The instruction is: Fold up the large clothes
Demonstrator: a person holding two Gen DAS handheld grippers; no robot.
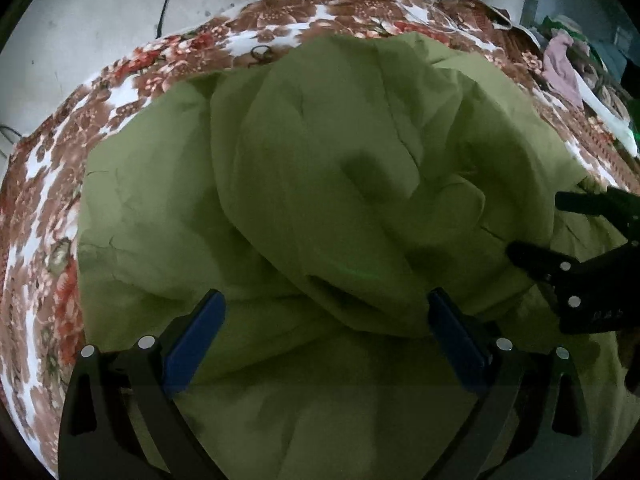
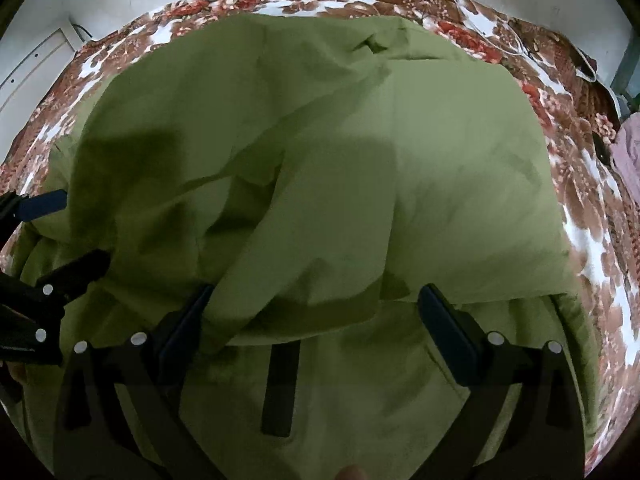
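One floral bedsheet (image 1: 48,208) (brown-red) under green garment (image 1: 320,168); grey wall (image 1: 100,12).

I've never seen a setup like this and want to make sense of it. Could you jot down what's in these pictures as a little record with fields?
garment: large olive-green cloth garment, rumpled, spread over the bed
surface: bed cover with brown, red and white flower print
left tongs: open, blue pads either side of a green fold
right tongs: open, straddling a folded edge
side item: pale pink cloth at the far right
fold state: loose, not neat yet
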